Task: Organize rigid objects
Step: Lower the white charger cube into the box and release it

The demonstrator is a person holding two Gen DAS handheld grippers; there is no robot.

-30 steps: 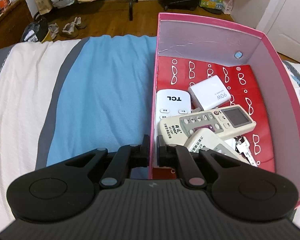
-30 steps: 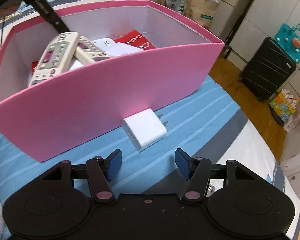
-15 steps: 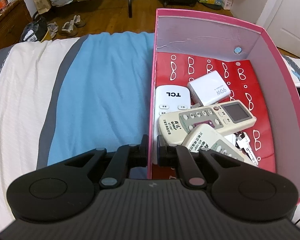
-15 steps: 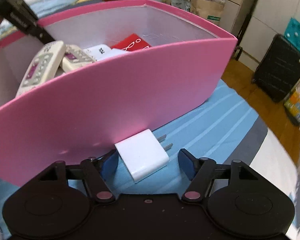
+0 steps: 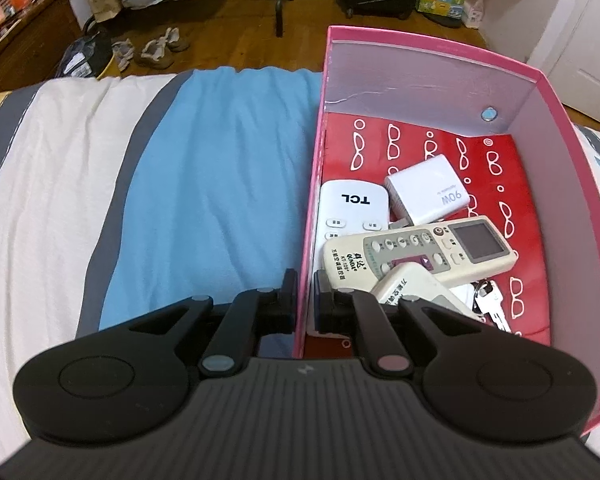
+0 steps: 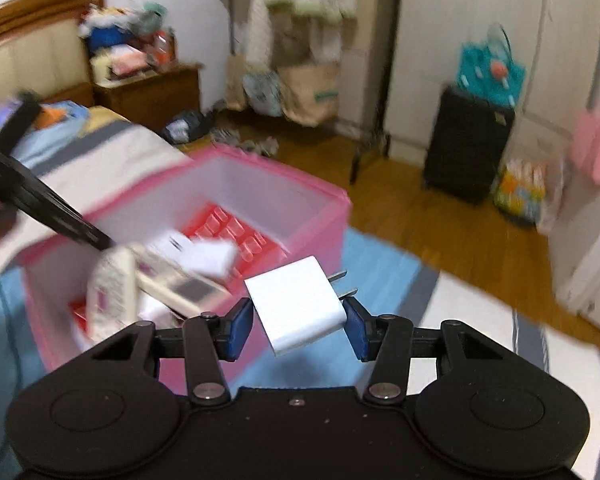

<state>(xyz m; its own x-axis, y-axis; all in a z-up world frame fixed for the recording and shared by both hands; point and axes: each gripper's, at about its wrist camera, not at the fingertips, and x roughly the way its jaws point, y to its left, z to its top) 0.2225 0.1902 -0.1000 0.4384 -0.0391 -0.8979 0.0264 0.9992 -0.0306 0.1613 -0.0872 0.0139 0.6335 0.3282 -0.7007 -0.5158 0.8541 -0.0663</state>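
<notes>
left gripper (image 5: pixel 305 294): clamped on the near left wall of the pink box (image 5: pixel 314 184), one finger outside, one inside; wall runs straight ahead from the tips
right gripper (image 6: pixel 299 322): closed on the white plug adapter (image 6: pixel 298 304), pads pressed on both its sides
white plug adapter: lifted clear of the bedding, tilted, metal prongs pointing ahead-right of the right tips
pink box: ahead-left of the right gripper and lower, sits on the blue blanket (image 5: pixel 216 184); right view blurred
box contents, right of the left gripper tips: TCL remote (image 5: pixel 350 210) along the left wall, 90W charger (image 5: pixel 428 192) just beyond it, beige remote (image 5: pixel 420 252) lying across the TCL one, second beige remote (image 5: pixel 408 292) partly under the right finger linkage, keys (image 5: pixel 490 304) beside it
box floor: red sheet with glasses print (image 5: pixel 512 184)
bed: white and grey striped cover (image 5: pixel 40 184) left of the blanket
</notes>
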